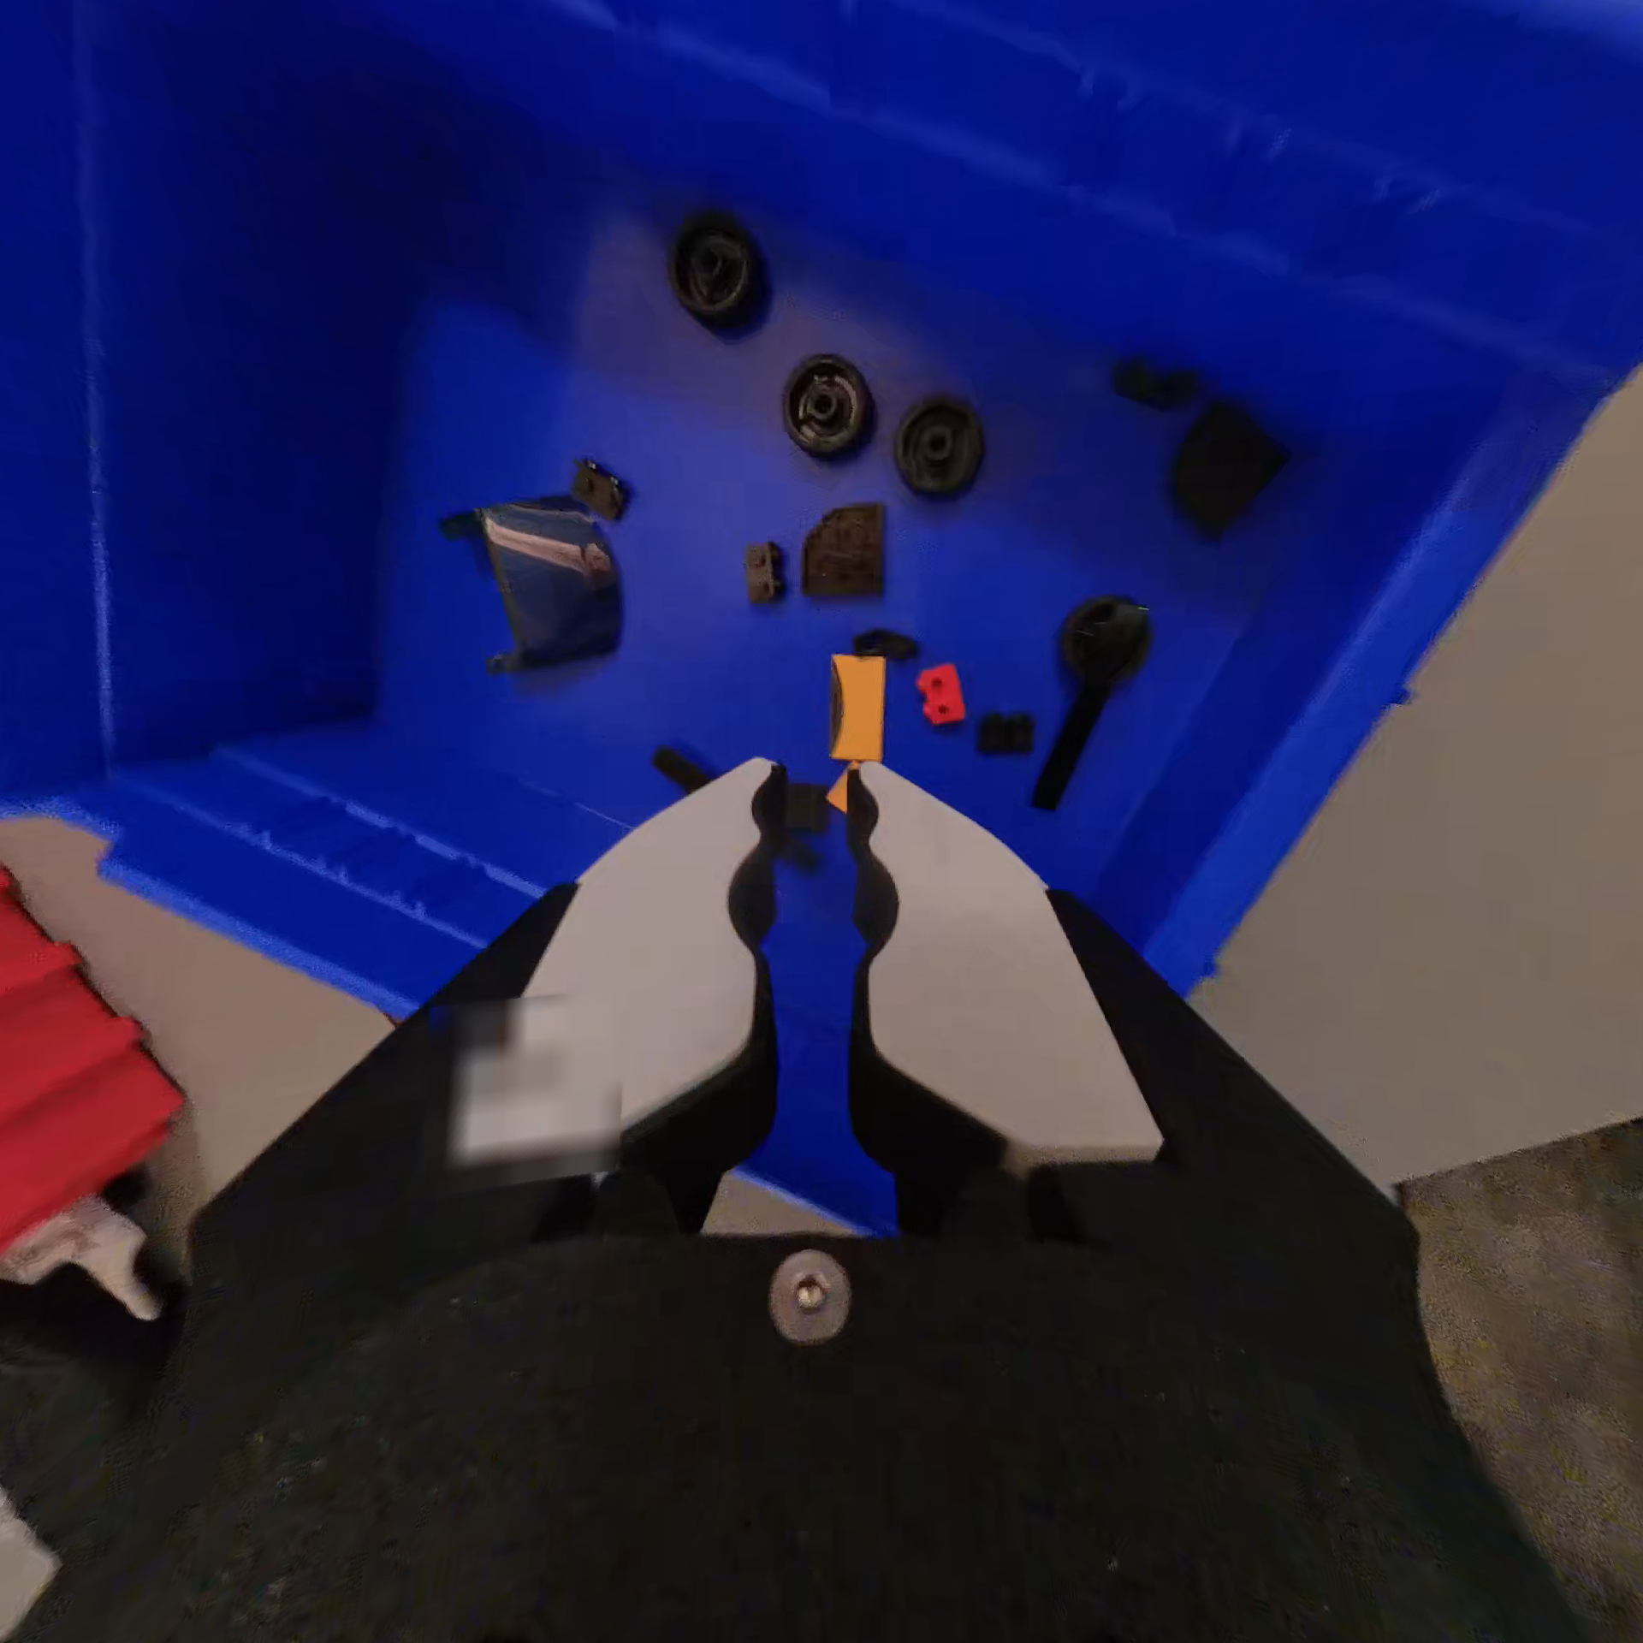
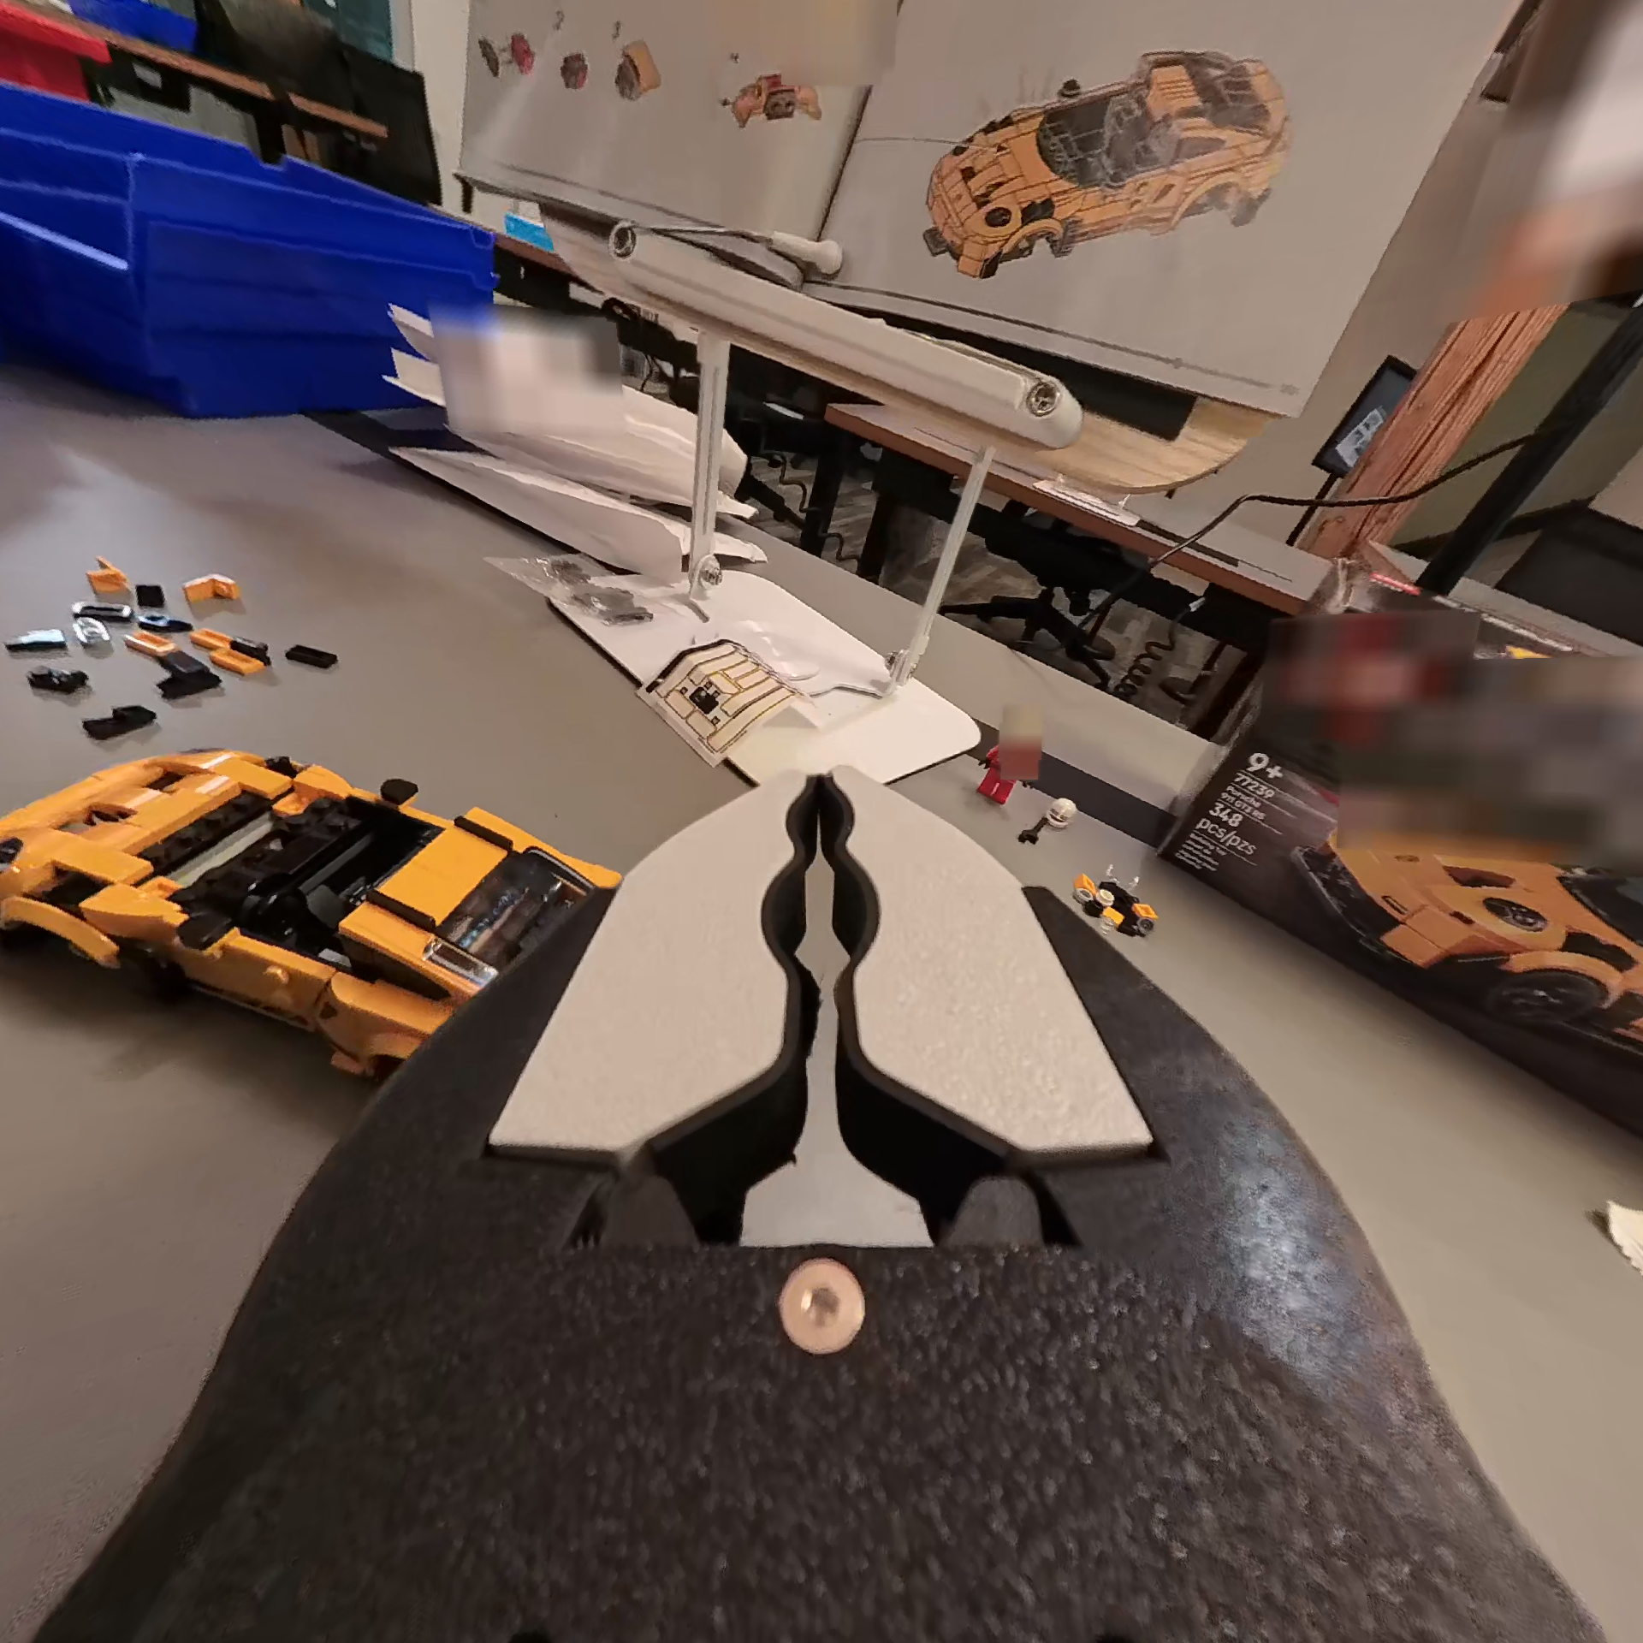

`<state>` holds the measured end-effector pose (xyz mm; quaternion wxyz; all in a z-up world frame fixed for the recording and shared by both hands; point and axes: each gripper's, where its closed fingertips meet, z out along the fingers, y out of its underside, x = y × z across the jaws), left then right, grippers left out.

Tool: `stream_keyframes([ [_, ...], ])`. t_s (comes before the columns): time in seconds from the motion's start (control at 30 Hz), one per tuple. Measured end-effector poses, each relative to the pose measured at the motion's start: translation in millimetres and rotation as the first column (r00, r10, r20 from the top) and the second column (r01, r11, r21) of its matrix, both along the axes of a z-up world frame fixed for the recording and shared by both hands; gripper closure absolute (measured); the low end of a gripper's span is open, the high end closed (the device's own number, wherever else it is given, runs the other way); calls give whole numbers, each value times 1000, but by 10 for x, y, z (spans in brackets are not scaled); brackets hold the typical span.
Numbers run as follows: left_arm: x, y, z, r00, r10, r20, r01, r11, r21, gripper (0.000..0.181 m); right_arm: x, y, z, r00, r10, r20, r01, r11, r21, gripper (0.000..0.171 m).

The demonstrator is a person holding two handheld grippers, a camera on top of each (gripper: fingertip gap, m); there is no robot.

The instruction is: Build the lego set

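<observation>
Left claw [image 1: 813,782] narrow, poised over blue bin [image 1: 267,356], tips straddling small black piece [image 1: 807,805] beside orange brick [image 1: 858,709], likely picking it. Right claw [image 2: 820,787] closed, empty, parked over worktop [image 2: 267,1200]. Half-built orange car [image 2: 267,880] waits left; manual [image 2: 978,160] propped for reference.

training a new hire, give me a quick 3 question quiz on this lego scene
1. True or false: the left tongs hang over the deep blue plastic bin.
2. Which colour is rarest among the loose bin pieces: A black, B red, C grey?
3. Fill in: the right tongs are ___.

Key: 1 true. 2 B, only the small red brick. 3 shut, gripping nothing, beside the part-built orange lego car.
</observation>
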<state>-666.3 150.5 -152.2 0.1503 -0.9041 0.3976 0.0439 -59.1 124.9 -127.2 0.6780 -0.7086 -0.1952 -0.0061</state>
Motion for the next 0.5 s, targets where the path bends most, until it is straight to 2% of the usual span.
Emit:
stream_keyframes([
  [0.13, 27, 227, -274, 995, -85, -46, 81, 992, -93, 166, 31, 25, -38, 999, -26, 30, 26, 1000, -6, 171],
  [0.3, 13, 423, -589, 992, -117, -44, 107, 977, -187, 163, 86, 55, -82, 998, -57, 32, 57, 998, -25, 171],
  [0.5, 22, 467, -730, 991, -132, -31, 122, 965, -232, 168, 101, 78, -118, 997, -67, 37, 68, 997, -39, 171],
])
